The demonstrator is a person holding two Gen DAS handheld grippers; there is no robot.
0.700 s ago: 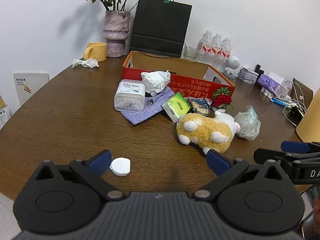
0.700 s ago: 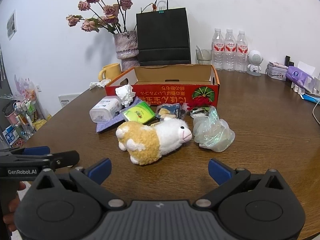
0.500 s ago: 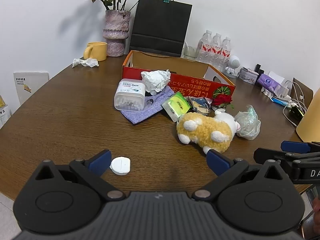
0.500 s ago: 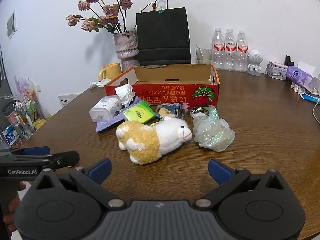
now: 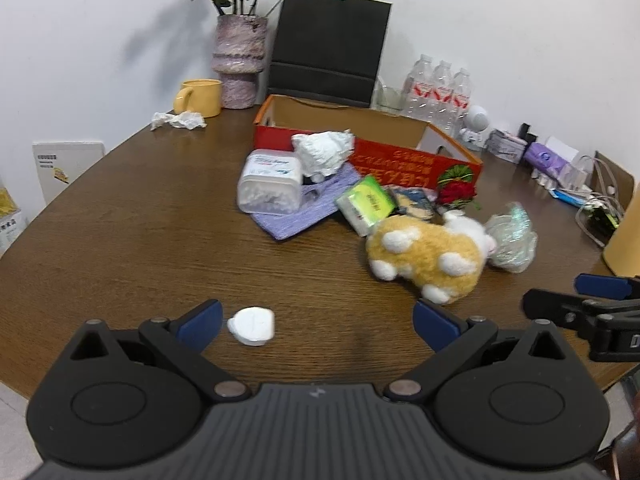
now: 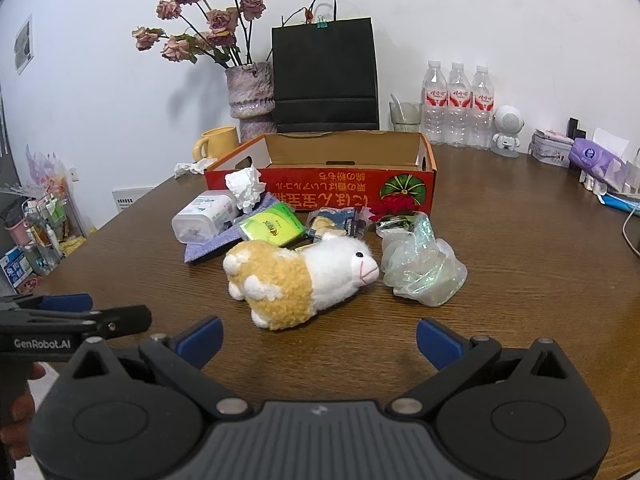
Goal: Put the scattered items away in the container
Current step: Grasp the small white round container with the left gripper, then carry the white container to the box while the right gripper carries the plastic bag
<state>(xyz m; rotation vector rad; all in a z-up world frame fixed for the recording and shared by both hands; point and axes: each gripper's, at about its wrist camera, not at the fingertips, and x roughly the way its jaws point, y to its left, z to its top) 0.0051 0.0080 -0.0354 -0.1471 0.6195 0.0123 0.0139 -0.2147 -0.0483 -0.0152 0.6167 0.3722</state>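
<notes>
We hold both claws low over the near edge of the table (image 6: pixel 520 280), each with its jaws spread wide and nothing between them. Ahead of our right claw (image 6: pixel 318 340) lies the plush sheep (image 6: pixel 304 276), a crumpled clear bag (image 6: pixel 420 276) touching its nose. Just beside our left claw (image 5: pixel 316 320) sits a small white cap (image 5: pixel 252 325). Beyond the clutter stands the red cardboard box (image 6: pixel 340 192), open.

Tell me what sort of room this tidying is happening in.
Probably an office or meeting room rather than a home kitchen: a large round wooden table against a plain white wall, with three water bottles, a black paper bag and a vase of dried roses.
</notes>
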